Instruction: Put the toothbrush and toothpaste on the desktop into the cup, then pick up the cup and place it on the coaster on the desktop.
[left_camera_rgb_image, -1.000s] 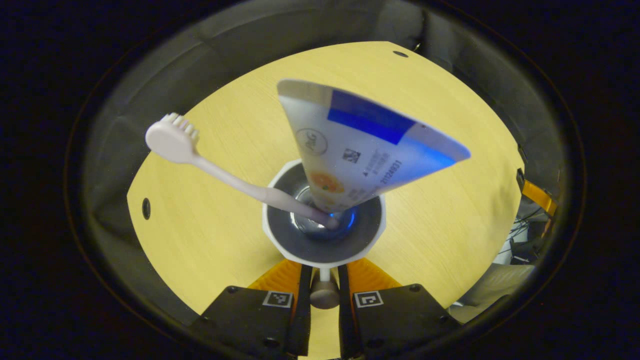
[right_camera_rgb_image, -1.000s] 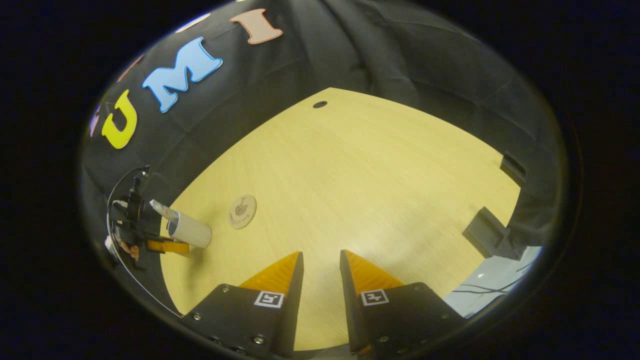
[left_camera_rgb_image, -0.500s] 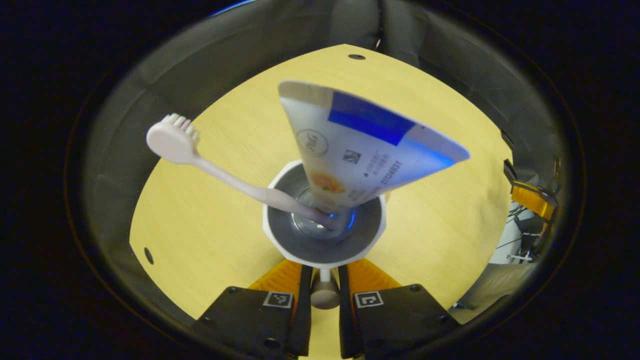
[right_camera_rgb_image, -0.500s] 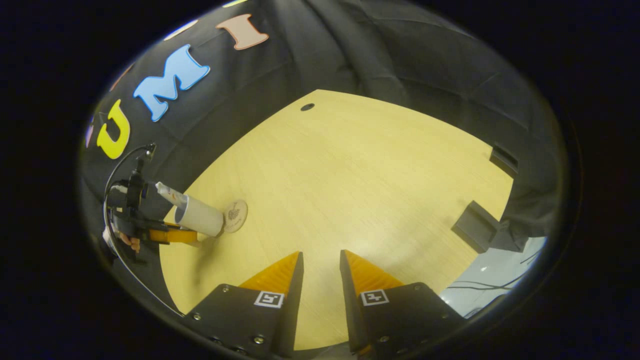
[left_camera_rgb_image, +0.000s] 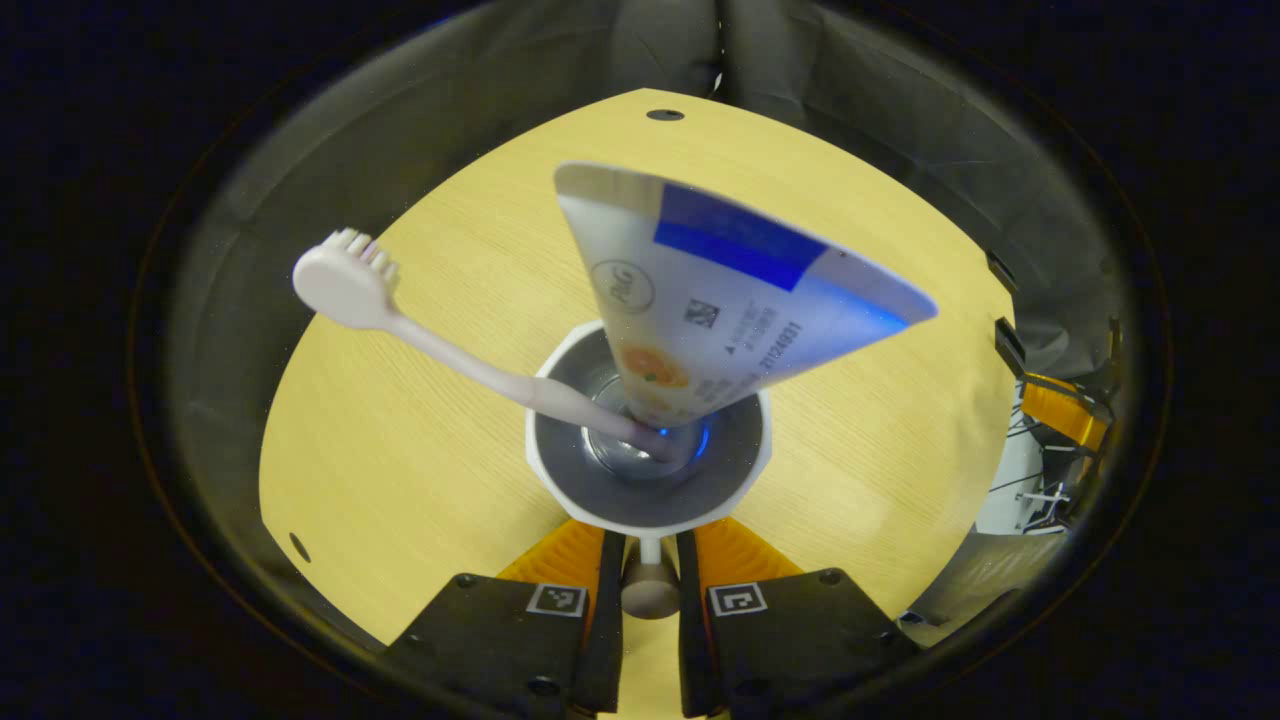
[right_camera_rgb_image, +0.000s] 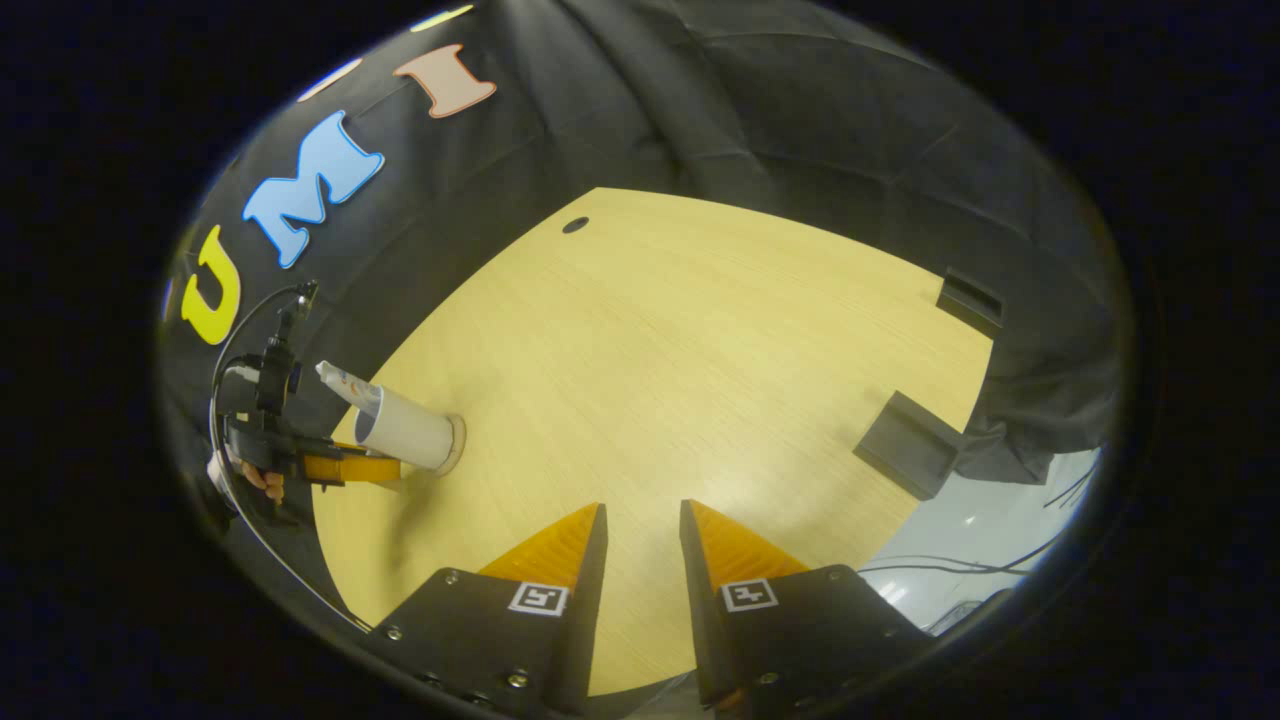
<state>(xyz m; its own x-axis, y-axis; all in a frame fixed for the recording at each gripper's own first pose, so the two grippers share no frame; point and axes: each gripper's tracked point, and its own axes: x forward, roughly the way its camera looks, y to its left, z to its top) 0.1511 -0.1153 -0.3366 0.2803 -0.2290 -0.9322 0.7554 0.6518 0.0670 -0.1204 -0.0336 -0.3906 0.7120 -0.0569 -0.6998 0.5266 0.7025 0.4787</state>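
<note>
A white cup (left_camera_rgb_image: 545, 480) is seen from above in the left gripper view, hanging over the wooden table (left_camera_rgb_image: 400, 470). In it stand a pale pink toothbrush (left_camera_rgb_image: 350, 290), head up to the left, and a white and blue toothpaste tube (left_camera_rgb_image: 720, 290). My left gripper (left_camera_rgb_image: 650, 560) is shut on the cup's small handle knob. In the right gripper view the cup (right_camera_rgb_image: 405, 435) stands over the round coaster (right_camera_rgb_image: 458, 445), of which only a rim shows; whether they touch I cannot tell. My right gripper (right_camera_rgb_image: 642, 510) hovers over the table, fingers a narrow gap apart, holding nothing.
Two dark blocks (right_camera_rgb_image: 910, 445) (right_camera_rgb_image: 970, 300) sit at the table's right edge. A small hole (right_camera_rgb_image: 575, 225) marks the far corner. A hand (right_camera_rgb_image: 255, 480) holds the left gripper (right_camera_rgb_image: 340, 467) at the table's left edge. Black cloth walls surround the table.
The left gripper carried the cup sideways to the coaster, which is now mostly covered by the cup's base. The right gripper drifted a little, its fingers unchanged.
</note>
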